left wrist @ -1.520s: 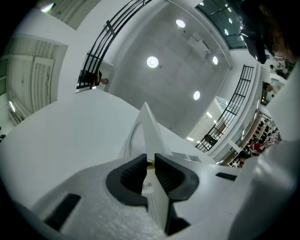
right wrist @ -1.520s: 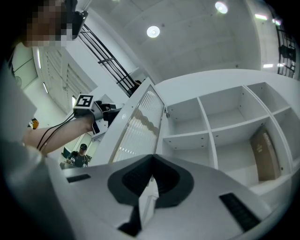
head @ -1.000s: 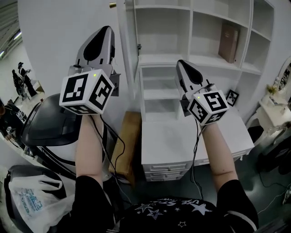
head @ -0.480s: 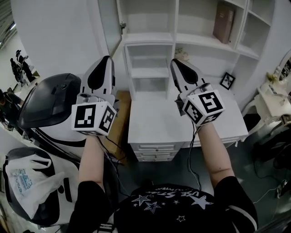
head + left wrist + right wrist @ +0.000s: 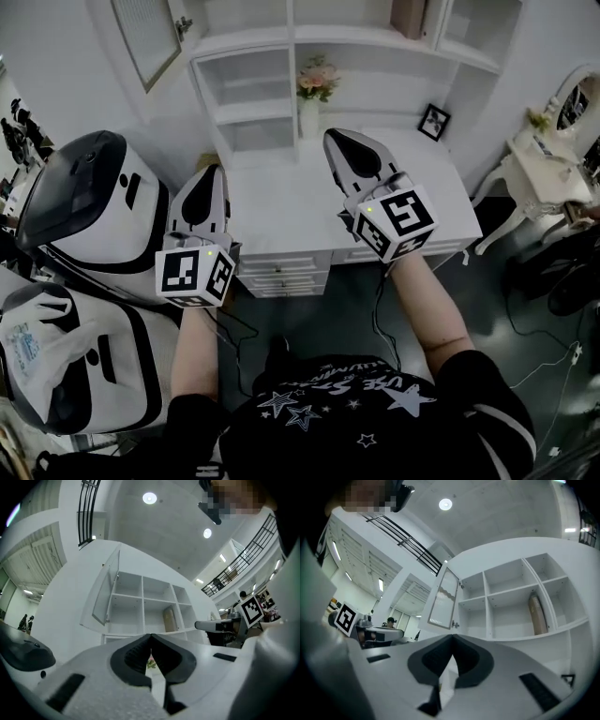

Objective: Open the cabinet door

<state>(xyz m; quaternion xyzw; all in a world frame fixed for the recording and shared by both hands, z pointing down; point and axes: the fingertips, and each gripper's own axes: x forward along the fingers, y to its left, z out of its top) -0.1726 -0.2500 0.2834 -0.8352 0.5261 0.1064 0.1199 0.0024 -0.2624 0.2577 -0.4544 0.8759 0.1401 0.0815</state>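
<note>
The white cabinet door stands swung open at the upper left of the shelf unit; it also shows as the door in the left gripper view and the door in the right gripper view. My left gripper hangs low over the desk's left edge, well away from the door, jaws shut and empty. My right gripper floats over the white desk, its jaws closed tip to tip with nothing between them. The left gripper and the right gripper both point up at the open shelves.
A vase of flowers and a small picture frame stand at the back of the desk. A brown book leans in an upper shelf. Black-and-white machines and a plastic bag crowd the left; a white side table stands right.
Both grippers have dropped and pulled back from the cabinet, the left from beside the open door down to the desk's edge. The head view has tilted down.
</note>
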